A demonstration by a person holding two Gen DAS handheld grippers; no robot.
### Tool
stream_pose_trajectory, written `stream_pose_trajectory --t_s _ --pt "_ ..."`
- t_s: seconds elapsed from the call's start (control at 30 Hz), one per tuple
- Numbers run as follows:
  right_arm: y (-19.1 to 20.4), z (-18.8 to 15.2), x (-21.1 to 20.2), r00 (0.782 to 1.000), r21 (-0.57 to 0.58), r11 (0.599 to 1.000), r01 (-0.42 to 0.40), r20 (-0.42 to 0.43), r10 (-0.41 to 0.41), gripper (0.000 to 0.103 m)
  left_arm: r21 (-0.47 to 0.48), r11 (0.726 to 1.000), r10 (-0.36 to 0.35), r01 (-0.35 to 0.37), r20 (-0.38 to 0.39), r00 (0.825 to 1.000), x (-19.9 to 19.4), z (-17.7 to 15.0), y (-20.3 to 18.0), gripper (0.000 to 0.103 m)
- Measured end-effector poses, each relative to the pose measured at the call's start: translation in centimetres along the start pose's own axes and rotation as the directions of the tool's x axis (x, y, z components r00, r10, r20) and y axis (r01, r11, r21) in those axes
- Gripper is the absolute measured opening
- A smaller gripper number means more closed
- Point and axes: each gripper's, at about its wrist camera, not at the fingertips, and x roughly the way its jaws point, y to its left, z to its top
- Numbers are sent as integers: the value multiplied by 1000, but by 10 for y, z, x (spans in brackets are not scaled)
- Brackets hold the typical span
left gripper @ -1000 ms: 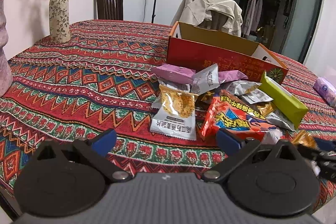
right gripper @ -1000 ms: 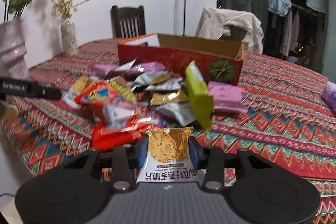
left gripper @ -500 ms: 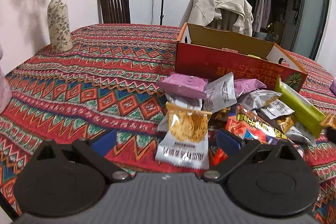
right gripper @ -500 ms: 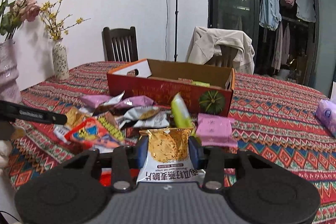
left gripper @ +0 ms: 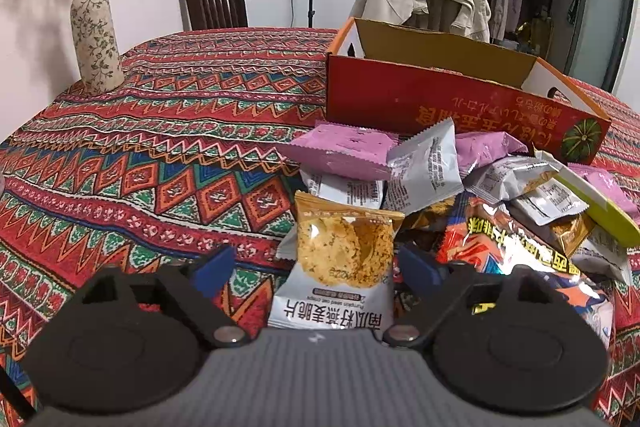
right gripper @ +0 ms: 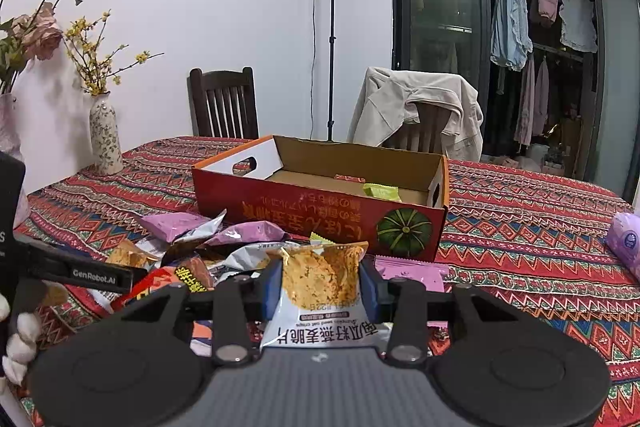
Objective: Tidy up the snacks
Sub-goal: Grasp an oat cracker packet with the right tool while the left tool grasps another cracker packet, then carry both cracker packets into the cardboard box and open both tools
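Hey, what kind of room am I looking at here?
Most likely a home dining room: a table under a patterned tablecloth, wooden chairs, a flower vase, and clothes hanging behind glass doors.

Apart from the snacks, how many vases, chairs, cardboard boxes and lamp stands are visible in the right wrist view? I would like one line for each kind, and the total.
Vases: 2
Chairs: 2
Cardboard boxes: 1
Lamp stands: 1
Total: 6

Left gripper (left gripper: 316,263) closing (pads apart); right gripper (right gripper: 320,283) clamped.
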Motion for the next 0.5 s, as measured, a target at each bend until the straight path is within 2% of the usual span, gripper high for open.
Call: stream_pose_trajectory --t_s 0.13,0.33,0.5 --pt "2 0 5 1000 6 1000 -2 -6 2 40 4 1000 3 -3 4 1000 1 -2 0 52" --pt "-2 -2 5 1000 16 1000 4 -6 -4 40 -4 1000 -16 16 36 999 -7 -3 6 48" --pt "-3 1 4 1000 22 1000 5 3 -5 40 7 1000 -30 29 100 994 -21 2 7 47"
